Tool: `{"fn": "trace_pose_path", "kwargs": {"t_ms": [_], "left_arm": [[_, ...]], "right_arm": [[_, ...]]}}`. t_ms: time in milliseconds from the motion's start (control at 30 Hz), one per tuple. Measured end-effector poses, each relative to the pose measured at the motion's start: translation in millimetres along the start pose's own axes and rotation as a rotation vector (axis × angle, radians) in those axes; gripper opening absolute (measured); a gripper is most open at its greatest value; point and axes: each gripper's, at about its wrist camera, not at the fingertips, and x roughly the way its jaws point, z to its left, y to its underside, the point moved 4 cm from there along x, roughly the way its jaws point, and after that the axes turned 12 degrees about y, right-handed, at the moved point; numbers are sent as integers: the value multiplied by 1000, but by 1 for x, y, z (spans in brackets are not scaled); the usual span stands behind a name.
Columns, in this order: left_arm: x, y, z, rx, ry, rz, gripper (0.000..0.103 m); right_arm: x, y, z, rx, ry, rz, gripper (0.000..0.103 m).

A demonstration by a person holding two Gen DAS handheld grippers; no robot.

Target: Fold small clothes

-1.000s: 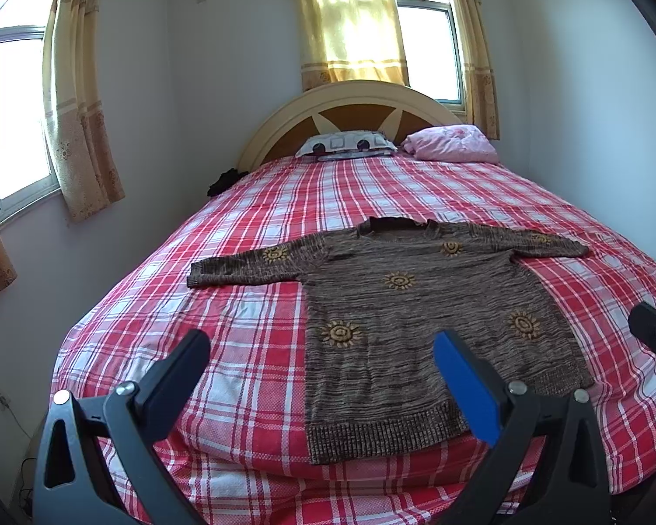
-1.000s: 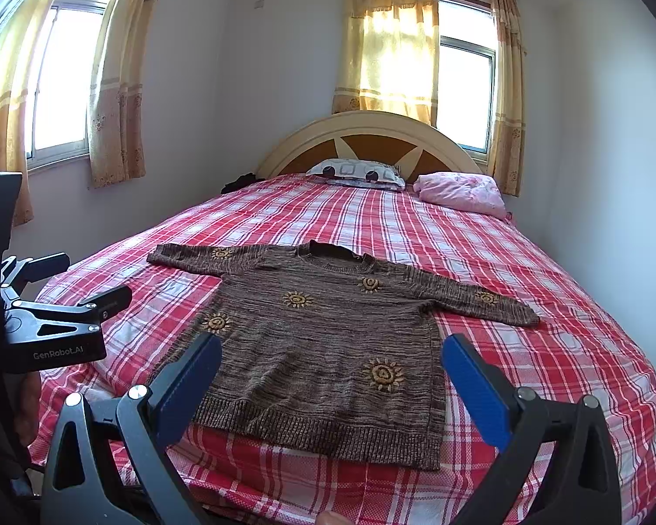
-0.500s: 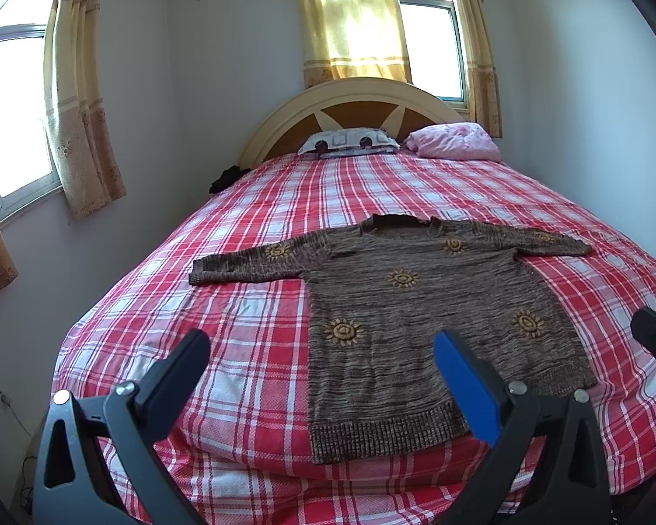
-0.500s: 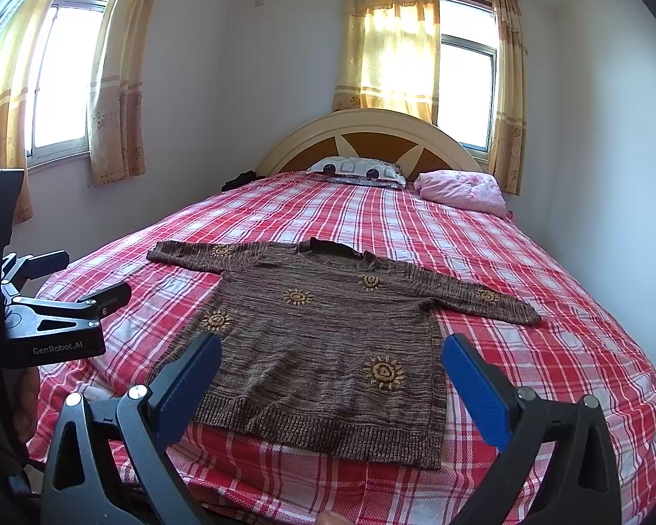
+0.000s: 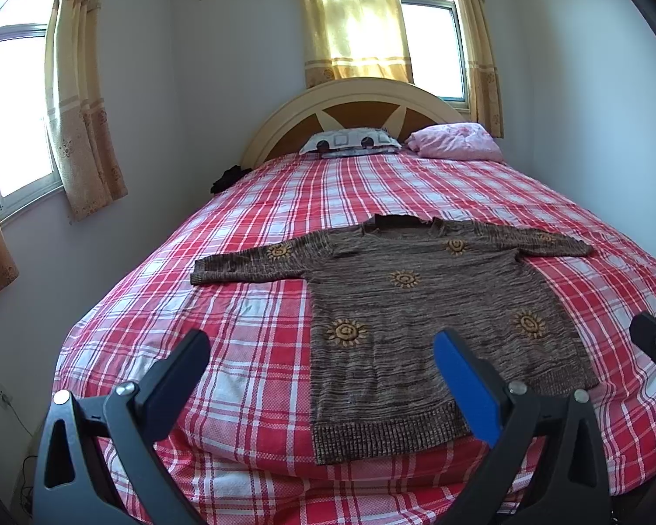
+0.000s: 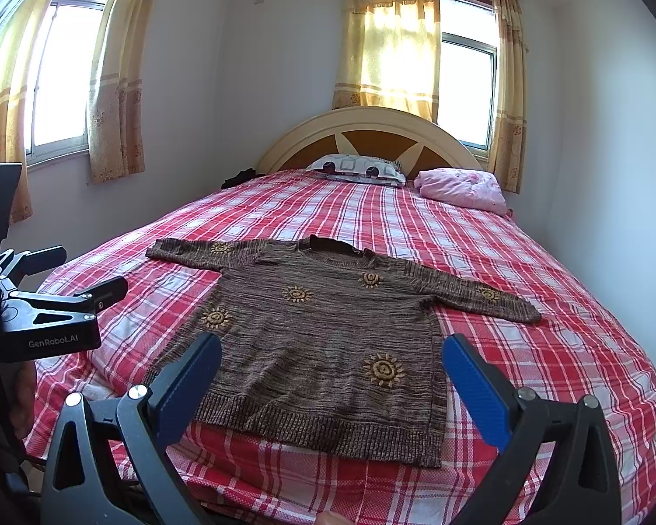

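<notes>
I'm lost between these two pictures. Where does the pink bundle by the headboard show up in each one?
Left wrist view: the pink bundle lies at upper right of centre, at the head of the bed.
Right wrist view: the pink bundle lies right of centre, further down the picture.
Shared landmark: the patterned pillow, just left of the bundle in both.
</notes>
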Motion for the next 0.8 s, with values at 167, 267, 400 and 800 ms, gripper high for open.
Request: {"fn": "trace_pose_path", "kwargs": {"t_ms": [167,267,400,800], "left_arm": [[0,0,0,1,-1,1,103],[0,0,0,0,0,1,103],[0,0,0,-1,0,1,103],[0,0,-1,0,-1,1,103]], "right_arm": [[0,0,-1,0,0,3,101],[1,0,0,-1,-1,3,101],[1,1,0,0,-3,5,101],[2,3,1,-7,-10,9,101]]}}
